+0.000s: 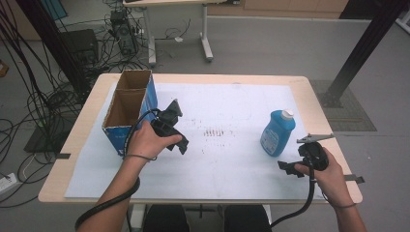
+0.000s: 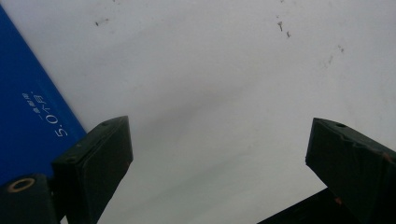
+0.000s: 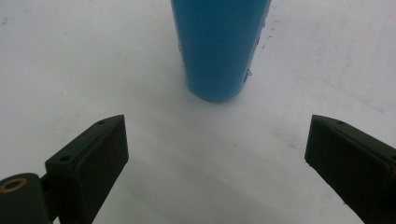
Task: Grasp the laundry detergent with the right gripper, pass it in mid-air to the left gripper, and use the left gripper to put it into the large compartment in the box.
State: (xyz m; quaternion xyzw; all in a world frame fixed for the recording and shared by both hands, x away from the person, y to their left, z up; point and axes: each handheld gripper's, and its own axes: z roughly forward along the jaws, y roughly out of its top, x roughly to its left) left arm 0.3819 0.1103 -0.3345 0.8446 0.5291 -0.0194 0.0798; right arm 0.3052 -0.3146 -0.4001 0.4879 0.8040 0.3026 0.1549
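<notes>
A white sheet (image 1: 227, 145) covers most of the wooden counter (image 1: 319, 96), leaving a bare wood margin along every edge. Taking the blue bottle (image 1: 277, 133) as landmark: it stands upright on the sheet toward the counter's right side, with its white cap (image 1: 287, 114) on top. A broad stretch of bare sheet, marked only by small dark specks (image 1: 214, 131), lies between the bottle and the blue cardboard box (image 1: 129, 108), which sits well apart from it at the far left edge of the sheet. The box is open at the top and divided into two compartments.

The right gripper (image 1: 289, 167) is held just nearer than the bottle and slightly to its right, close to the counter's front right corner. In the right gripper view its fingers (image 3: 93, 154) stand wide apart with nothing between them, and the bottle's lower body (image 3: 219, 46) stands ahead, centred between them but apart.

The left gripper (image 1: 180, 126) is far left of the bottle, just beside the box. Its fingers (image 2: 100, 158) are spread wide and empty over the sheet, with the box's blue wall (image 2: 28, 112) at the left of that view.

The bottle is translucent blue, with small droplets along one side.
</notes>
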